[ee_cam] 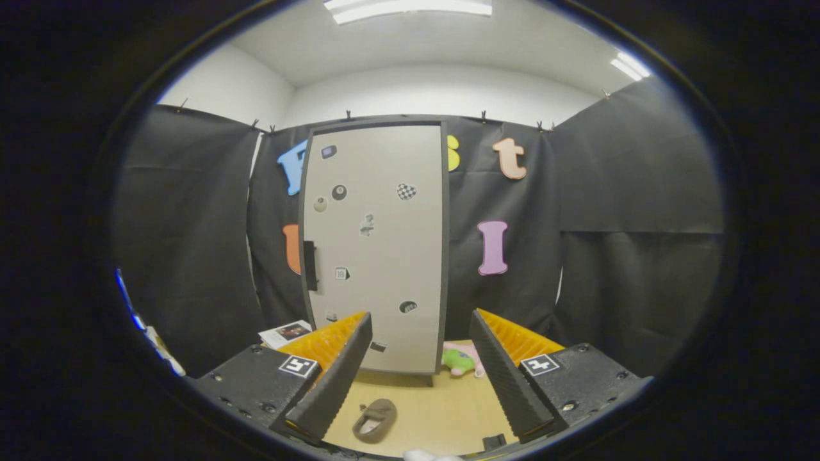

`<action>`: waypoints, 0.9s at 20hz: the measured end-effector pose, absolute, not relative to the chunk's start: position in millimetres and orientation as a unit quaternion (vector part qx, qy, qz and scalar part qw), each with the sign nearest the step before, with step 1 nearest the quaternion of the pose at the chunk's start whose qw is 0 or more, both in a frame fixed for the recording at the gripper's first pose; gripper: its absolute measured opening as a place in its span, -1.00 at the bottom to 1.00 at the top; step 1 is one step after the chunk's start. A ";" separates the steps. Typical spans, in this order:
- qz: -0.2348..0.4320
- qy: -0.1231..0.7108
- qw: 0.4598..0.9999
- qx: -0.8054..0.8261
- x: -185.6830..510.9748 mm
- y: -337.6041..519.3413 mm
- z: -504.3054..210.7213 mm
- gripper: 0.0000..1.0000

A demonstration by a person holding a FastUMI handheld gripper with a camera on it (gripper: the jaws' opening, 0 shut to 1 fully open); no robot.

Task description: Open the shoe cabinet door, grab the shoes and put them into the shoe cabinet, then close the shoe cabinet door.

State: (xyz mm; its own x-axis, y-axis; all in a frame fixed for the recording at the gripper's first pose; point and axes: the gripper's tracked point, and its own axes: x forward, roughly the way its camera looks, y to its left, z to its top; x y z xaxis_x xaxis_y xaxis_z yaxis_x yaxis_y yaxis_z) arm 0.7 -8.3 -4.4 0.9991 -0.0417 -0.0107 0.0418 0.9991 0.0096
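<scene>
One tall pale-grey shoe cabinet with a dark frame point(375, 243) is standing at the far edge of the tan floor mat point(442, 410), its sticker-dotted door sitting flush and closed, with a black handle point(310, 265) on its left edge. One dark brown slip-on shoe point(376, 419) is lying on the mat, on the near side of the cabinet, low between the fingers and nearer the left one; a second shoe cannot be made out. One two-finger gripper with black ribbed pads and orange backing point(419, 378) is hanging released, jaws spread wide and holding nothing, pointing toward the cabinet front. Sundry items: a pink-and-green soft toy point(462, 360) is resting by the cabinet's lower right corner, a printed paper sheet point(286, 332) is lying off the mat's far left corner, and a small white object point(423, 454) is peeking in at the mat's near edge, too cropped to identify. Progress, as judged: nothing is done yet; door opening, shoe pickup and placement, and door closing are all remaining, with the handle being the likely first target.
</scene>
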 end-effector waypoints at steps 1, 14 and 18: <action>-0.023 0.006 1.000 0.005 1.3 -7.6 -4.8 1.00; -0.002 0.011 1.000 0.012 68.9 90.4 -4.7 1.00; 0.026 0.009 0.999 0.015 117.7 143.6 -2.4 1.00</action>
State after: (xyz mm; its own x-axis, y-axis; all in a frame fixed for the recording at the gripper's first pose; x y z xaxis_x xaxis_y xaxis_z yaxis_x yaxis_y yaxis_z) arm 117.7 143.6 -2.4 0.9985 0.0528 -0.0171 -0.0522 0.9981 0.0313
